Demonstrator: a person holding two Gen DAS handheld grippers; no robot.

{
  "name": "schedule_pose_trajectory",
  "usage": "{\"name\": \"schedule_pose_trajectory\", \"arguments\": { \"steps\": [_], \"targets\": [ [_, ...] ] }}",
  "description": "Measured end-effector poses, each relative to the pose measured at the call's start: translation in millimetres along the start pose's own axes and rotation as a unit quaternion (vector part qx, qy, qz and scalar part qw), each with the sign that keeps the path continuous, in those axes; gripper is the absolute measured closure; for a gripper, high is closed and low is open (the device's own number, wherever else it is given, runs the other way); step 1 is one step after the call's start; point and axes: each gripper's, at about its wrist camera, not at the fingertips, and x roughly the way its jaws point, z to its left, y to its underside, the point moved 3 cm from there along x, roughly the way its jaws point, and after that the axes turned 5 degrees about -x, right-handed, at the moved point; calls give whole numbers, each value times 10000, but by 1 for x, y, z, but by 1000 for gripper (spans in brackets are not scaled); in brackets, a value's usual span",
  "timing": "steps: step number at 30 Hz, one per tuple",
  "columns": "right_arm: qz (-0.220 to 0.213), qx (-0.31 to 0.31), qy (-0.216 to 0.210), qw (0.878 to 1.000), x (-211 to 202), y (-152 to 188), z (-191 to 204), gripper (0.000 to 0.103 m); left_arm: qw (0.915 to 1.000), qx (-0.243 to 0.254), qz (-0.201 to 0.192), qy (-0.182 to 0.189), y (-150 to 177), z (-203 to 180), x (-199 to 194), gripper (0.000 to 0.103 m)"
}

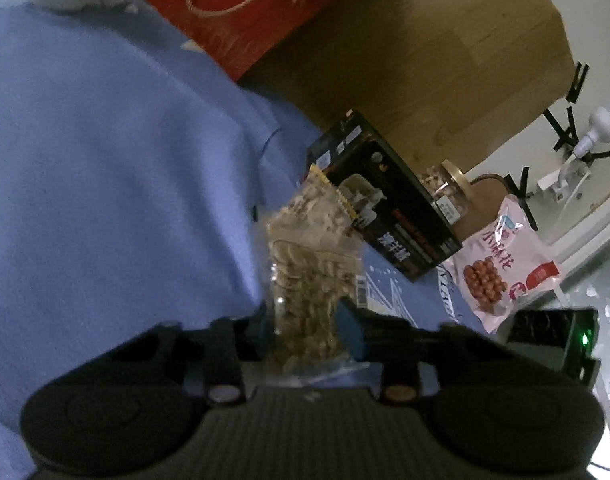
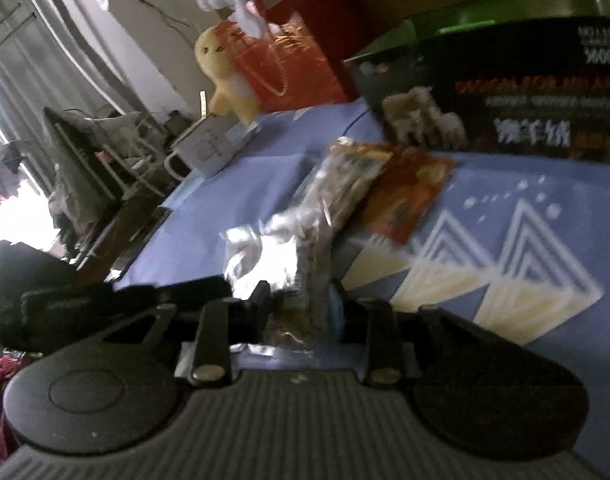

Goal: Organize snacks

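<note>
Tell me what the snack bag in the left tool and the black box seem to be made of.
Snack bag: looks like thin clear plastic film, glossy; the pale snacks show through.
Black box: probably printed cardboard with a smooth finish; flat panels, sharp edges, printed text.

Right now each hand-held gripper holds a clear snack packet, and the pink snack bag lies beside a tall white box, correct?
Not quite: the left wrist view shows the pink snack bag beside a tall black box, not white. Each hand-held gripper does hold a clear snack packet.
</note>
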Motion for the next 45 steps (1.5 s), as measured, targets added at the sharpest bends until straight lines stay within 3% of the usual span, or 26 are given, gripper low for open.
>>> {"name": "schedule_pose_trajectory", "arguments": {
  "steps": [8, 16, 22, 26, 31, 33, 35, 38, 40, 45],
  "targets": [
    [-382, 264, -252, 9986, -20, -1, 2, 77, 9993, 299, -53, 222, -7, -27, -3, 78],
    [-983, 55, 233, 9949, -44, -39, -12, 77, 9927, 1178, 80, 255, -51, -87, 41, 78],
    [-1726, -72, 673, 9827, -71, -82, -40, 77, 9825, 1826, 83, 367, -92, -148, 91, 78],
    [-2027, -26, 1044, 9737, -77, -99, -69, 75, 9780, 2055, 207, 297, -105, -168, 134, 77],
    [-2101, -188, 1857, 9597, -64, -101, -89, 71, 9771, 2090, 399, -64, -105, -166, 180, 67],
    [-2081, -546, 2455, 9452, -57, -97, -85, 65, 9714, 2302, 269, -519, -101, -166, 187, 65],
    [-2117, -896, 2789, 9324, -53, -93, -78, 58, 9611, 2592, 11, -957, -95, -166, 188, 63],
    [-2387, -1075, 3026, 9165, -59, -90, -70, 42, 9545, 2650, -192, -1353, -90, -163, 180, 64],
    [-2524, -1034, 3116, 9102, -65, -90, -69, 42, 9547, 2615, -292, -1388, -86, -163, 165, 64],
    [-2487, -936, 2984, 9167, -74, -86, -58, 42, 9450, 2799, -675, -1554, -69, -167, 123, 62]
  ]
}}
